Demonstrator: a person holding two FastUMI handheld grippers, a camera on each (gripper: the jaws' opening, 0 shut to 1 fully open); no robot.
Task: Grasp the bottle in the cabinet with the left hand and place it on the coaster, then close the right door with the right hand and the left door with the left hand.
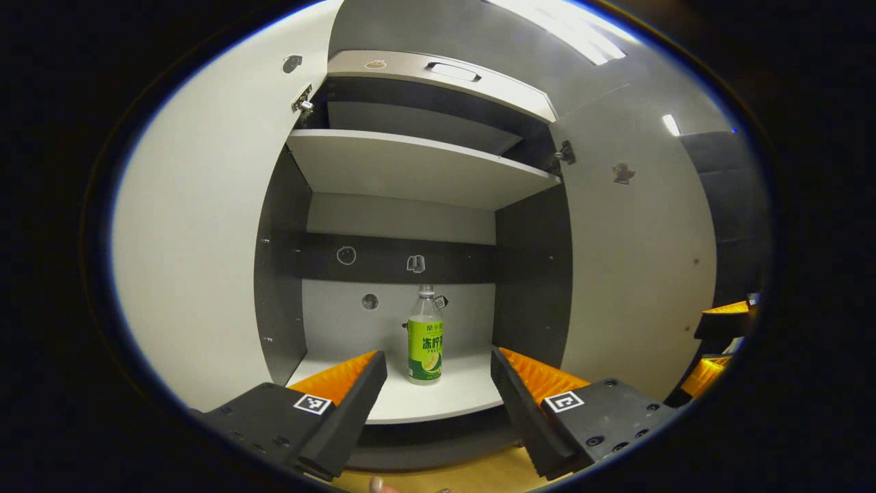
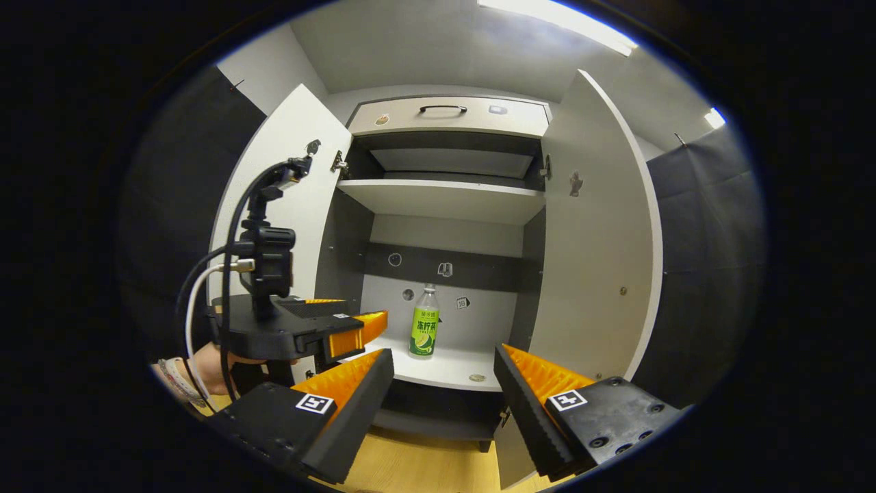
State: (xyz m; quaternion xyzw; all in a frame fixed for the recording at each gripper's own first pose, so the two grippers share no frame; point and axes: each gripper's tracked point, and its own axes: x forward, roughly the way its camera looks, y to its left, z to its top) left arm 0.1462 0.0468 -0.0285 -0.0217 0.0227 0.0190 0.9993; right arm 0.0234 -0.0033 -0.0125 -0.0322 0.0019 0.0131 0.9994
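Facing bottle [image 1: 425, 335] — left claw [image 1: 438, 383] agape

In the left gripper view, the right gripper [image 1: 724, 342] is cut off at the edge, right of the open door [image 1: 636, 260]. In the right gripper view, a hand [image 2: 205, 363] is mostly hidden beneath the left gripper [image 2: 356, 332]; a small flat object [image 2: 477, 377] ahead on the shelf [image 2: 445, 366] is too small to identify.

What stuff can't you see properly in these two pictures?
- Left gripper view: the bottle stands on the lower shelf; what its label says is too small to tell.
- Right gripper view: a small round thing lies near the shelf's front edge; too small to say whether it is the coaster.
- Right gripper view: the left gripper is side-on, its body hiding the far finger.
- Both views: the upper shelf is seen from below, so its top is hidden.
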